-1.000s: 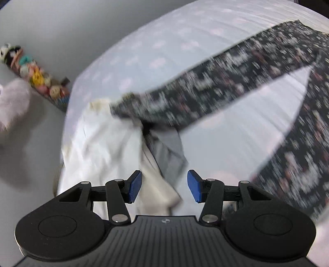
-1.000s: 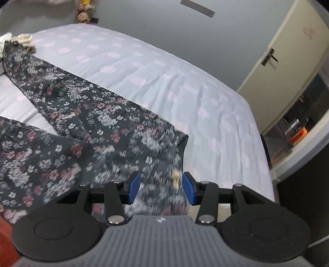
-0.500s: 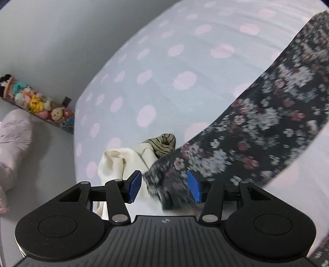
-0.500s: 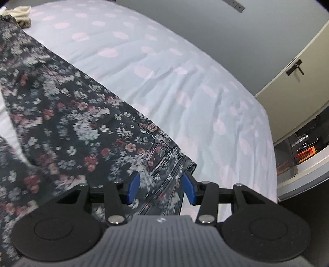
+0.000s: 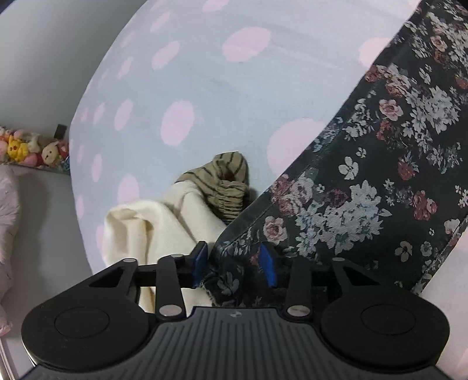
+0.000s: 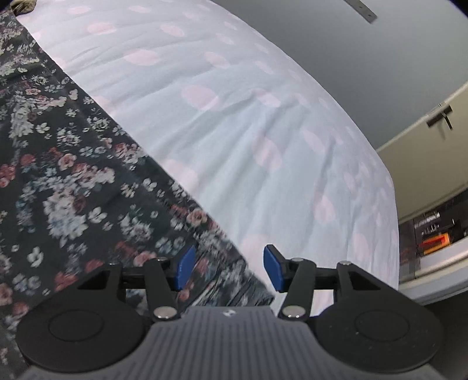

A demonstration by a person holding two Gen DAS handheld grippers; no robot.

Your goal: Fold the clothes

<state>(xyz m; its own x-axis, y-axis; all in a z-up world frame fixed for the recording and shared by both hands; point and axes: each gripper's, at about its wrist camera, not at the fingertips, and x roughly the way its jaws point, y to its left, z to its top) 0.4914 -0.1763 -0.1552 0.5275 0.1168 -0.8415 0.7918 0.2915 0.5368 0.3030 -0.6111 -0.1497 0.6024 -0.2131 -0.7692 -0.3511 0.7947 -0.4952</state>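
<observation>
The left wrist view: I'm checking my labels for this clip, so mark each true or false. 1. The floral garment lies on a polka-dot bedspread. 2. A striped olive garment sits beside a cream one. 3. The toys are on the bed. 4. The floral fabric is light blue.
1. True: the floral garment lies on the polka-dot bedspread.
2. True: the striped olive garment touches the cream garment.
3. False: the toys sit off the bed, by the wall.
4. False: it is dark with flowers.

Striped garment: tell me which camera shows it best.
The left wrist view. The striped garment sits near mid-frame, sharp, bunched beside the cream cloth on the bed. The right wrist view catches only a blurred scrap of it at the top-left corner.
</observation>
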